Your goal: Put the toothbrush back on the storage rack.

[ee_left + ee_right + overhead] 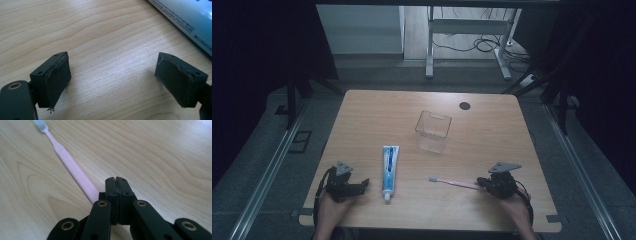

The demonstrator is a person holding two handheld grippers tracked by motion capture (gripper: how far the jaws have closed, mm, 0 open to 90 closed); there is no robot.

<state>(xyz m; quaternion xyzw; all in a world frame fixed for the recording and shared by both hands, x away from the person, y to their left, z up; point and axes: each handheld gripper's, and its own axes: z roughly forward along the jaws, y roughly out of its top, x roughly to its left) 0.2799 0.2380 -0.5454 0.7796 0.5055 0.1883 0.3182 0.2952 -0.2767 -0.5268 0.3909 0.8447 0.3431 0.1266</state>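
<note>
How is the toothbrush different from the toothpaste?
The toothbrush is thin and pink; the toothpaste is a wide, flat white and blue tube. The toothbrush lies sideways across the table, its handle end at the right claw, while the toothpaste points toward the person, beside the open left claw. Both lie flat.

This looks like a lab or test room set up for recording. A bare wooden table [377, 107] with a cable hole [464, 105] stands on grey carpet [272, 190], with metal rails [262, 180] along both sides. Dark curtains [257, 45] close it in. Behind, a desk frame [467, 30] stands over loose cables [484, 45] on the floor.
</note>
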